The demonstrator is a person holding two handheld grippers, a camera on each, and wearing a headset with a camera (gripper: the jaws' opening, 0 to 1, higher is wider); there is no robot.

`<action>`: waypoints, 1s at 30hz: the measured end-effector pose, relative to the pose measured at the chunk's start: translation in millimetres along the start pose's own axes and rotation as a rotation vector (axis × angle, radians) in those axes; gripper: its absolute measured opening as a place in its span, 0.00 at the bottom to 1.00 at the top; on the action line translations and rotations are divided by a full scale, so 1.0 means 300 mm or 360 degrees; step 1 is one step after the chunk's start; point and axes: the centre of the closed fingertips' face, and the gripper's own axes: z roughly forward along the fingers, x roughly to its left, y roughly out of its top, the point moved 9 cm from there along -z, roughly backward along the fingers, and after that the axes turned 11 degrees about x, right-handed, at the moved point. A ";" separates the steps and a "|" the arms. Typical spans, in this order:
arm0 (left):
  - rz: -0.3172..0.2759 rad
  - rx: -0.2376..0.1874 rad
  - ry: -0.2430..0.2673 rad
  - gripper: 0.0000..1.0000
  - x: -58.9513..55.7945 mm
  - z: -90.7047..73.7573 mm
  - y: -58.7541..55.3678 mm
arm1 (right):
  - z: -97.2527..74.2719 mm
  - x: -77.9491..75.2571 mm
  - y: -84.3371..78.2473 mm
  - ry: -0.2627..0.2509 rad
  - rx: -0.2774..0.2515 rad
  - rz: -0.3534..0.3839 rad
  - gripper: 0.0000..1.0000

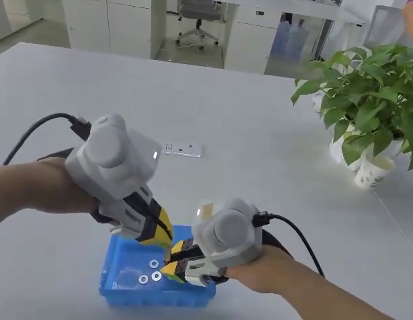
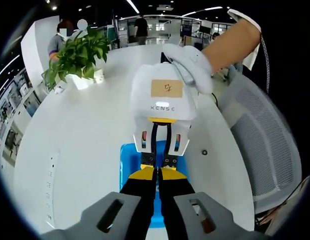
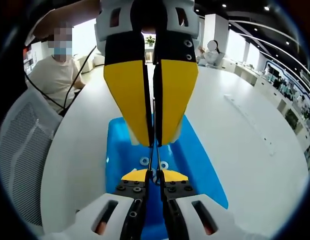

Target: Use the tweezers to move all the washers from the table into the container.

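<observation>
Two bounds of the table (image 1: pixel 259 133) show in your head view: the far edge across the top, and a line at the right that passes the white pot (image 1: pixel 373 172) of one leafy plant (image 1: pixel 366 87). Whether that line is an edge or a seam cannot be told. Between them lies a wide bare stretch, broken by one flat white strip (image 1: pixel 181 149) beyond your hands. The blue container (image 1: pixel 156 297) sits near your side of the table. Both grippers crowd over it, so room is tight there and open elsewhere. One mesh chair (image 2: pixel 265 145) stands close by the table in the left gripper view.

Your left gripper (image 1: pixel 161 227) points down into the container from the left. Its yellow jaws are pressed together on the thin tweezers (image 3: pixel 153 155), whose tip reaches below them towards the container's floor. Your right gripper (image 1: pixel 173 259) faces it from the near side, jaws drawn almost closed about that tip; whether they pinch it cannot be told.

Three washers (image 1: pixel 154 264) lie on the container's floor in the head view, close together and just under the two grippers. One small dark ring (image 2: pixel 204 152) lies on the table just beside the container in the left gripper view, too small to tell whether it is a washer.
</observation>
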 end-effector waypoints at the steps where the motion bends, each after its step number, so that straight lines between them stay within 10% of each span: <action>1: -0.0001 0.0002 0.0002 0.04 0.001 0.004 -0.002 | 0.004 -0.002 -0.002 0.0000 0.0005 -0.0001 0.10; 30: -0.0008 -0.0007 0.0022 0.04 -0.009 0.007 0.010 | -0.006 -0.003 -0.008 -0.0004 0.0018 -0.0023 0.11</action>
